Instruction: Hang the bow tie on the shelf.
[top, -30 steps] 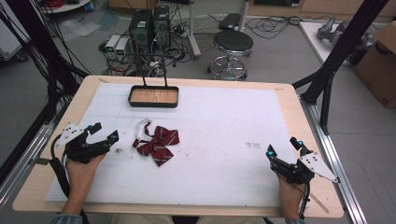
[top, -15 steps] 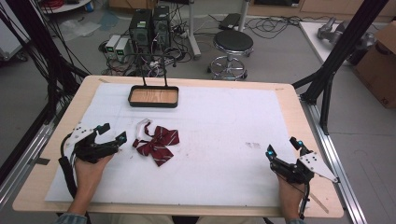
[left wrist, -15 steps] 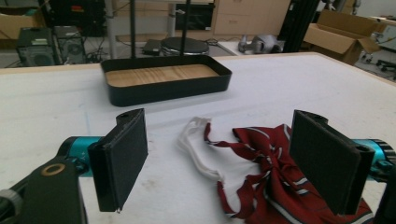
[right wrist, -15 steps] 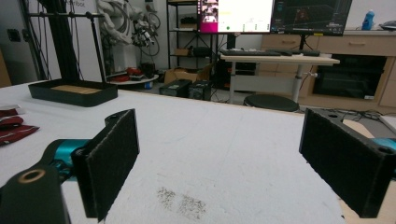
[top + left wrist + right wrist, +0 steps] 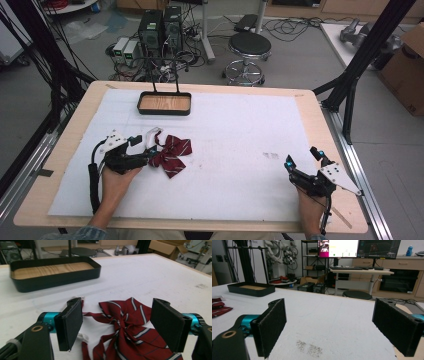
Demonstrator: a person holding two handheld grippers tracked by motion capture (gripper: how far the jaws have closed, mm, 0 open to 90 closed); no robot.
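On the left half of the white-covered tabletop (image 5: 235,150) lies a dark red bow tie (image 5: 171,154) with thin white and dark stripes, its white neck strap trailing off toward the far left. The left claw (image 5: 146,154) sits just at the bow tie's left edge, held low over the cloth by the person's left hand (image 5: 116,176). In the left gripper view the bow tie (image 5: 130,325) lies between the two black pads (image 5: 71,322), its knot about midway between them. The jaws have just been closing a little, yet they stand wide apart and neither pad presses on the fabric; the left pad stands over the strap and a wing's edge, and the right one over the wing on that side.

Beyond the bow tie, toward the far edge of the tabletop, rests a shallow black tray (image 5: 164,103) with a wood-grain floor; it stands well apart from the bow tie. A small grey smudge (image 5: 270,155) marks the white cover right of centre.

The right claw (image 5: 303,156) rests near the right, near corner, in the person's right hand (image 5: 310,207), well apart from the bow tie. Its jaws are spread wide with nothing but bare cover between them, the smudge (image 5: 309,347) lying just ahead.
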